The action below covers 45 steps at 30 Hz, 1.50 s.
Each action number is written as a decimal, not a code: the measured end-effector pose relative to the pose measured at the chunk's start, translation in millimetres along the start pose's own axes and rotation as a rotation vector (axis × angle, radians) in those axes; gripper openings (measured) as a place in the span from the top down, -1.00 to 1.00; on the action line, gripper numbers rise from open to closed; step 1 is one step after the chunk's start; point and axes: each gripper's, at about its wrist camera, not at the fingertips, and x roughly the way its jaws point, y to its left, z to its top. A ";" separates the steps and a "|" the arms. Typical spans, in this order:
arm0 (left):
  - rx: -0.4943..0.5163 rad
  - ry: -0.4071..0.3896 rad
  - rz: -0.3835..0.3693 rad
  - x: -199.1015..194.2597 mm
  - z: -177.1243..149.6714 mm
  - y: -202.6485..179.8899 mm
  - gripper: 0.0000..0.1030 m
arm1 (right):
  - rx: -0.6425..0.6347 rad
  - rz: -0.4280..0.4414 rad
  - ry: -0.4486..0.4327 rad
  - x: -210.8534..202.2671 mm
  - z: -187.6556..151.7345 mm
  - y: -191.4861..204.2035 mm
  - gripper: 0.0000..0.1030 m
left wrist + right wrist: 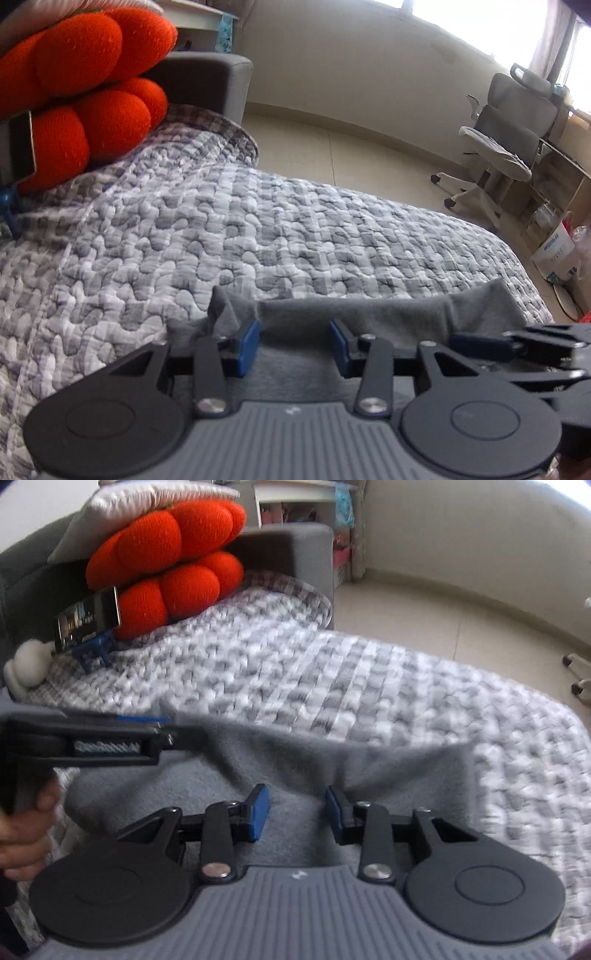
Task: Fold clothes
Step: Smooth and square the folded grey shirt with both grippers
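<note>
**Grey garment under both grippers, fold stage unsettled**

While a grey garment (295, 760) is spread on the quilted bedcover (258, 229), both tools are held low over it with their jaws set wide apart. In the left wrist view, the left gripper (294, 345) is seen open, its 2 blue pads clear of each other and grey cloth showing in the gap between them; nothing is pinched. In the right wrist view, the right gripper (294, 818) is likewise open, with the cloth lying beneath and ahead of the pads and no fabric clamped.

The garment's far edge is raised in a soft ridge just beyond both sets of fingertips, and its right end is lifted in a small peak. Whether that ridge is a doubled layer cannot be told, since the right view is blurred. The 2 tools are placed near one another along that same edge, the right gripper seen entering the left view from the side.

As a judgement, the scene would fit 2 stages: an edge about to be gripped for a fold, or an edge just let go after one was laid down. Should a grip be wanted, pads closed on the cloth alone, clear of the quilt, would be called for.

An orange cushion (85, 99) is seen at the bed's far end, well apart from the work.
</note>
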 end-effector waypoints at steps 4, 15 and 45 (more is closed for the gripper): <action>0.001 0.005 -0.002 -0.7 2.3 -0.7 0.19 | 0.028 0.036 -0.041 -24.3 -1.3 -2.7 0.29; 0.004 -0.003 -0.009 -14.4 4.2 -9.9 0.20 | -0.052 0.064 0.075 -10.8 -15.9 14.0 0.29; 0.122 0.030 0.047 -48.9 -32.8 -34.5 0.20 | -0.107 0.063 0.137 -1.7 -19.3 20.9 0.30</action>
